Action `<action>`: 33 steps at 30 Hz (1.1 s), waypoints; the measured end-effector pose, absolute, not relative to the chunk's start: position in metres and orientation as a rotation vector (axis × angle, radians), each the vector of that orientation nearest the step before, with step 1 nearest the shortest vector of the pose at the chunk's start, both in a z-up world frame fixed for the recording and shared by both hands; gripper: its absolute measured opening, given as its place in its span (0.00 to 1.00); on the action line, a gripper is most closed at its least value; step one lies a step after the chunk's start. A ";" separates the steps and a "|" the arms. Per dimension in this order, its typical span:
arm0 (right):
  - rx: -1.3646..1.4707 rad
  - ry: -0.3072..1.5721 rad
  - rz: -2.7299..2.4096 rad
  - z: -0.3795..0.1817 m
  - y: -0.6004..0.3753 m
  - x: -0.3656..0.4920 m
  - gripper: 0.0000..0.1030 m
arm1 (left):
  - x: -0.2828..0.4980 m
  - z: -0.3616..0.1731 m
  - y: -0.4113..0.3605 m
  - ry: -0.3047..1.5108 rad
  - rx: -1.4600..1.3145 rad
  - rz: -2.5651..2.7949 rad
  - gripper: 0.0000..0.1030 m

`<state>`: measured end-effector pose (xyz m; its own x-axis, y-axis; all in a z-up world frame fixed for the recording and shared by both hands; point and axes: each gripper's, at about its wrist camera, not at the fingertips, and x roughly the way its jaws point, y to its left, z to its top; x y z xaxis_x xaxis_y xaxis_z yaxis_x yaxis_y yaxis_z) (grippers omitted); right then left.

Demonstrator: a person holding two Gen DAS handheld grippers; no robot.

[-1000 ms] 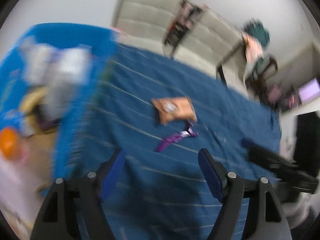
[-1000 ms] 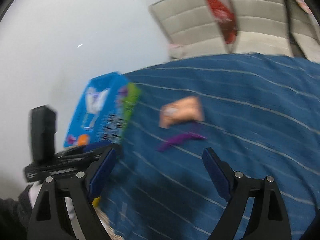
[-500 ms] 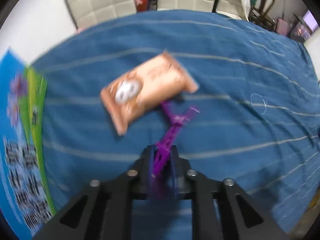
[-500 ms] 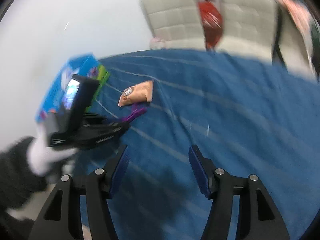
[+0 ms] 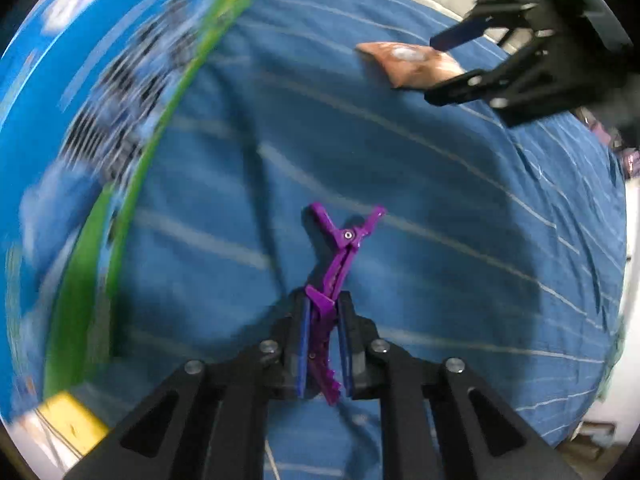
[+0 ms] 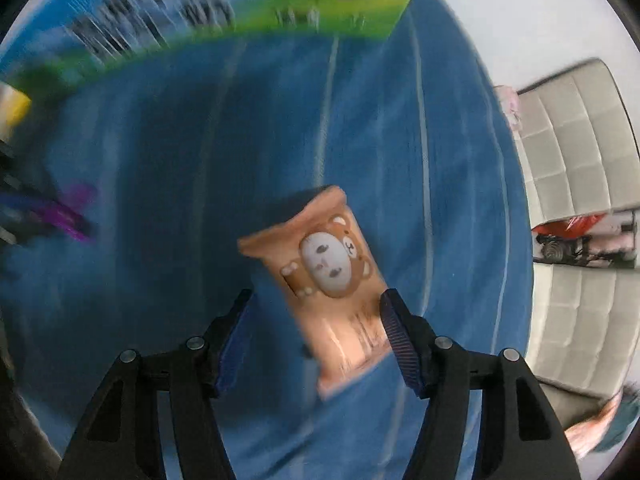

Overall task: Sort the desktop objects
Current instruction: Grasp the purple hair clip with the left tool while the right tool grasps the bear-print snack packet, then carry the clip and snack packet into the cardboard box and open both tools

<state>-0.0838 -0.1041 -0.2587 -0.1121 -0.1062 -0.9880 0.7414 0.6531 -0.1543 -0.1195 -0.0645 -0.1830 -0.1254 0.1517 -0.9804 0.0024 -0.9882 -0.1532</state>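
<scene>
Mid-sort, two pick-ups under way. Left gripper (image 5: 324,344) clamped on the purple clip (image 5: 340,256), raised over the blue cloth (image 5: 440,200) beside the box (image 5: 60,120). Right gripper (image 6: 316,344) spread wide around the snack packet (image 6: 332,280), flat on the cloth, not yet pinched. Next, probably: close on packet, carry clip to box. Count: one clip, one packet, one box.

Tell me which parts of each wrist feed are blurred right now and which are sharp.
Left wrist view: the blue box is smeared by motion, while the purple clip in the left gripper is crisp. Right wrist view: the whole cloth streaks, the snack packet is soft, and only the right gripper stays sharp.
</scene>
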 end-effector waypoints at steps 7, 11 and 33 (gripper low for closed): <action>0.801 1.375 -0.802 -0.255 -0.126 -0.114 0.48 | -0.099 -0.176 -0.106 -0.329 -2.040 2.321 0.08; 0.888 1.226 -0.864 -0.242 -0.109 -0.119 0.45 | -0.095 -0.152 -0.118 -0.411 -1.987 2.345 0.08; 0.890 0.601 -0.929 -0.088 -0.079 -0.017 0.45 | -0.131 -0.013 -0.256 -0.763 -1.716 2.634 0.08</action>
<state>-0.0170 -0.0794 -0.0882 0.4839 -0.4216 -0.7669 0.8723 0.3027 0.3840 -0.1307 -0.2562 -0.0133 -0.4343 0.1739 -0.8838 0.3255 -0.8845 -0.3341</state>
